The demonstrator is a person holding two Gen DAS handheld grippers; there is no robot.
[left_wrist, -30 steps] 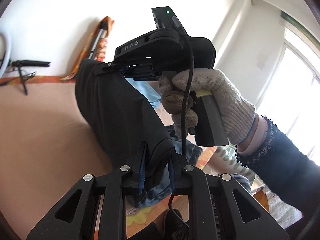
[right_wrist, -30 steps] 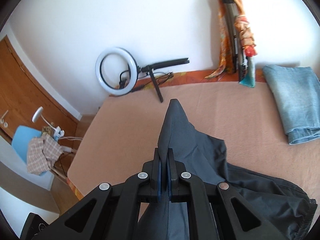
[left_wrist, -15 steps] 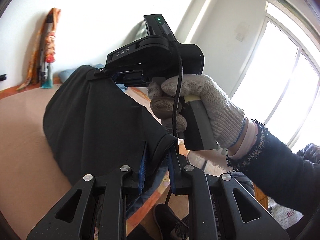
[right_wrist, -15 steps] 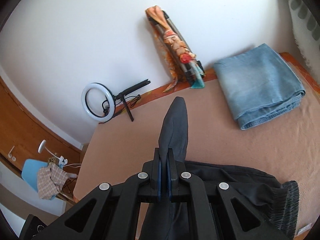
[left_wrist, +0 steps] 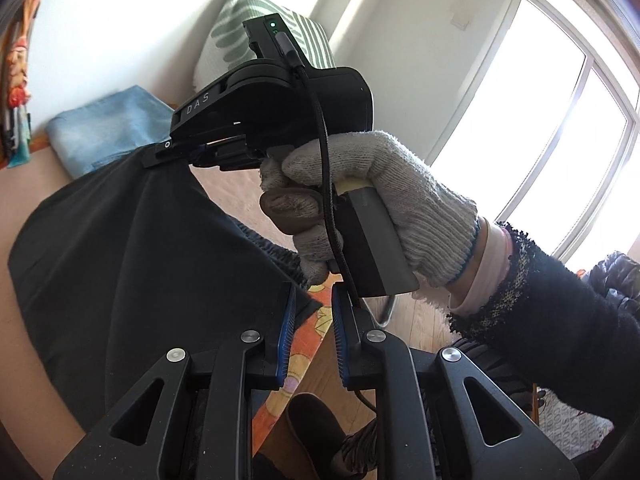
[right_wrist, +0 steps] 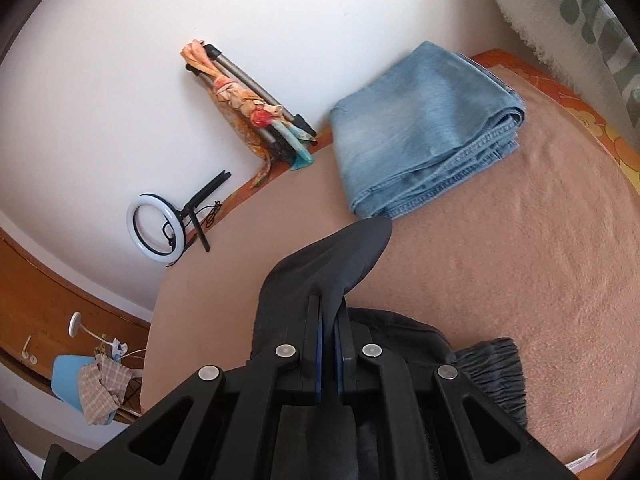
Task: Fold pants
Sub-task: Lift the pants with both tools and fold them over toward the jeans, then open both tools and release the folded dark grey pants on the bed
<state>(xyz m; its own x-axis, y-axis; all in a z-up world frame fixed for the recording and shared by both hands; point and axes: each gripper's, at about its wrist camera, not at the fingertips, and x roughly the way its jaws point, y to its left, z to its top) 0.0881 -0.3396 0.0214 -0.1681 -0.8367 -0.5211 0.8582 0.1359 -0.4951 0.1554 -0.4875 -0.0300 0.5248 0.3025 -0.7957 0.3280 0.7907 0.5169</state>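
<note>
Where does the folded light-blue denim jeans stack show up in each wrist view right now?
Left wrist view: folded light-blue denim jeans at upper left, on the bed by the wall, partly behind the black pants.
Right wrist view: jeans at upper centre-right, beyond the black fabric tip.
Shared landmark: the green-striped white cushion, also at the right wrist view's top right.
</note>
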